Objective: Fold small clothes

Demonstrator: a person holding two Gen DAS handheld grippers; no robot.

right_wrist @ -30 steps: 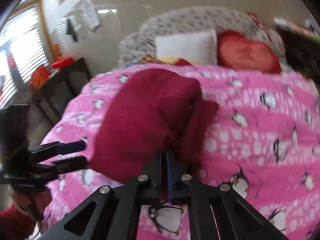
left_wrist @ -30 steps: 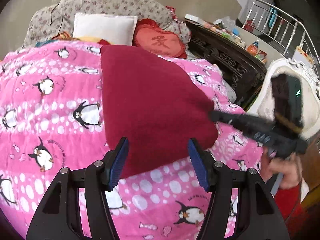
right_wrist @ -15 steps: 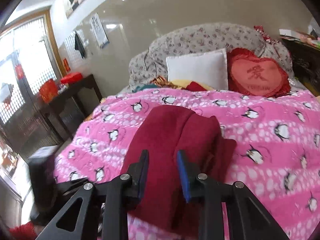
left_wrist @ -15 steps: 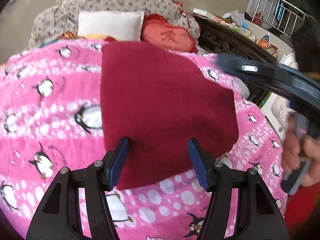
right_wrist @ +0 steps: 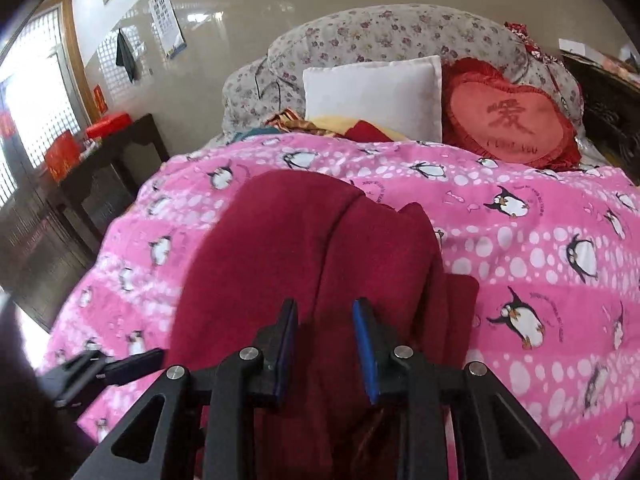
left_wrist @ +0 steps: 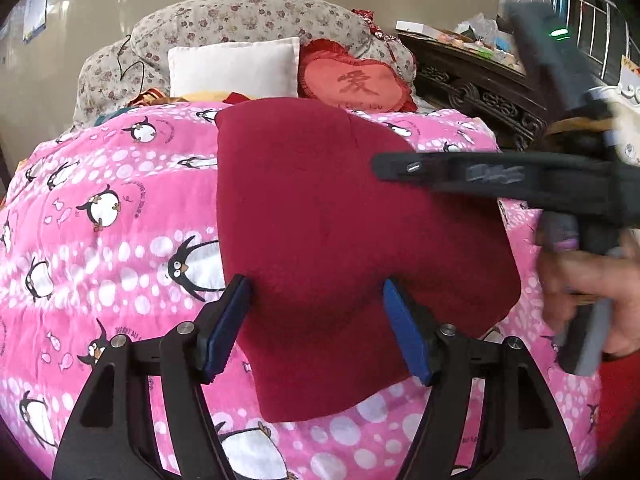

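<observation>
A dark red garment (left_wrist: 320,216) lies folded over on the pink penguin quilt (left_wrist: 100,240). My left gripper (left_wrist: 316,328) is open and empty, its blue pads above the garment's near edge. In the right wrist view the same garment (right_wrist: 280,256) shows a fold ridge down its middle. My right gripper (right_wrist: 326,352) is open and empty just above the garment's near end. The right gripper (left_wrist: 500,176) also shows in the left wrist view, over the garment's right side. The left gripper (right_wrist: 108,368) shows at the lower left of the right wrist view.
A white pillow (left_wrist: 234,66), a red heart cushion (left_wrist: 356,84) and a floral bolster (left_wrist: 240,20) sit at the head of the bed. A dark carved wooden cabinet (left_wrist: 480,88) stands right of the bed. A dark side table (right_wrist: 104,160) stands to the left.
My right gripper has opened and let go of the garment, then pulled back and up. The garment has settled flat on the quilt. My left gripper stayed open.
</observation>
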